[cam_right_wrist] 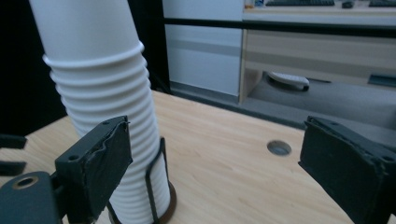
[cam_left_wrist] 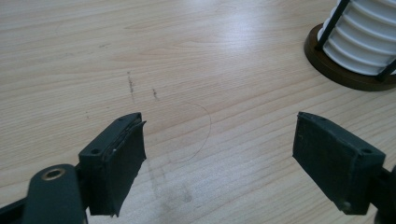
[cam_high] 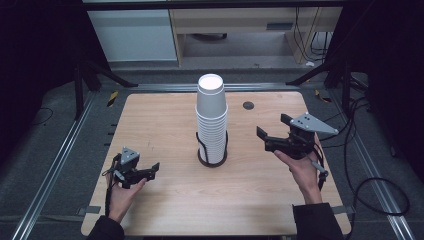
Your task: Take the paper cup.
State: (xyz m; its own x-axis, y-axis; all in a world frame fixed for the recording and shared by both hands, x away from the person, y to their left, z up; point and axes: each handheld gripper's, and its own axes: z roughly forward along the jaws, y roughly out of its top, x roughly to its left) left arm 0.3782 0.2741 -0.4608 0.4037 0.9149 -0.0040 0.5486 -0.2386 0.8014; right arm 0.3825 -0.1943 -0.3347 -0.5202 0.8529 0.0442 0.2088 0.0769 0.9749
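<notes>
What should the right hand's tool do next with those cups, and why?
Probably slide the right tool left toward the top cup. Its jaws stand wide open, holding nothing, and it already faces the cup stack, which stands upright in a holder mid-table. The left tool is open too, but low and aimed at bare table, so the right one seems better placed.

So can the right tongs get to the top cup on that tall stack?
Probably yes. The right tongs are open beside the cup stack, with bare table between them and nothing blocking. The top cup sits higher, so they'd need lifting.
</notes>
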